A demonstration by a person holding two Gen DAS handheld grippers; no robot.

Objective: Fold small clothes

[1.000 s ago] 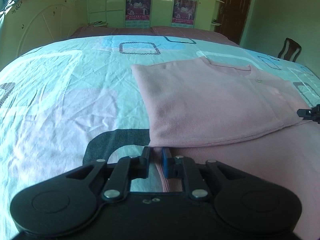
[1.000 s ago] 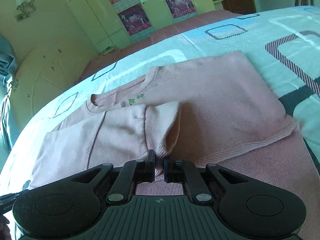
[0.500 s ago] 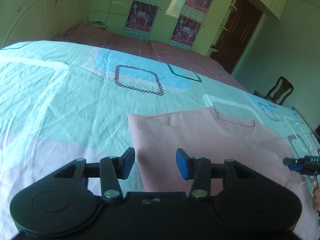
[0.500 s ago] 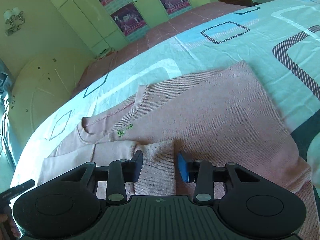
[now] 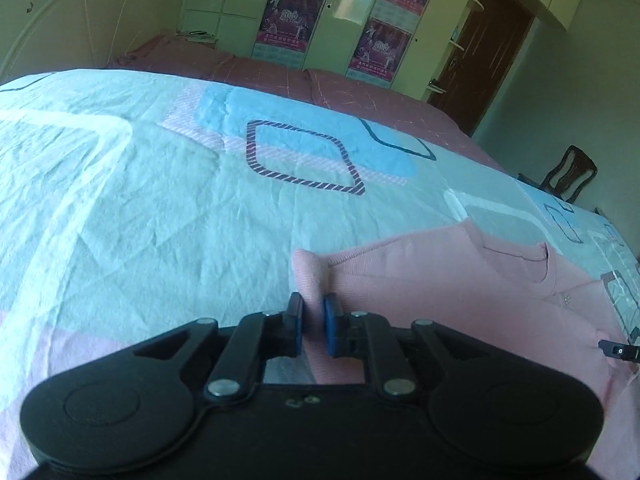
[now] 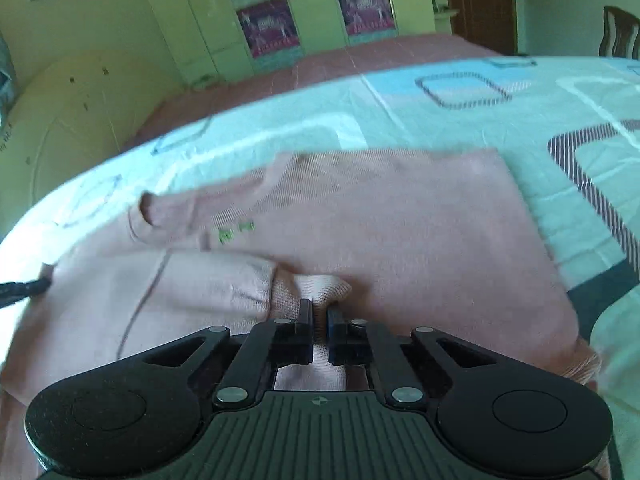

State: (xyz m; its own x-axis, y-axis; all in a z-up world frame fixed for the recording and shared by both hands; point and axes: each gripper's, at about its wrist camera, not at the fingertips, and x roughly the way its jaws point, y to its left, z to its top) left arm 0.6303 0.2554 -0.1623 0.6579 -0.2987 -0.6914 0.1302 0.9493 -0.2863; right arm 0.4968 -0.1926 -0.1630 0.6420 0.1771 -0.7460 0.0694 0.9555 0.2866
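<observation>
- left gripper (image 5: 313,312): jaws closing, pinching the corner of the pink sweater (image 5: 460,300) bunched between the pads.
- right gripper (image 6: 319,318): narrow, clamped on a sweater fold.
- sweater: flat on patterned bedsheet (image 5: 140,208), at 3 o'clock in the left view; centre in the right view.

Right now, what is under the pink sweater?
The pink sweater lies on a bed sheet patterned with squares, which shows all around it. The sheet directly beneath is covered, so anything else there can't be seen.
</observation>
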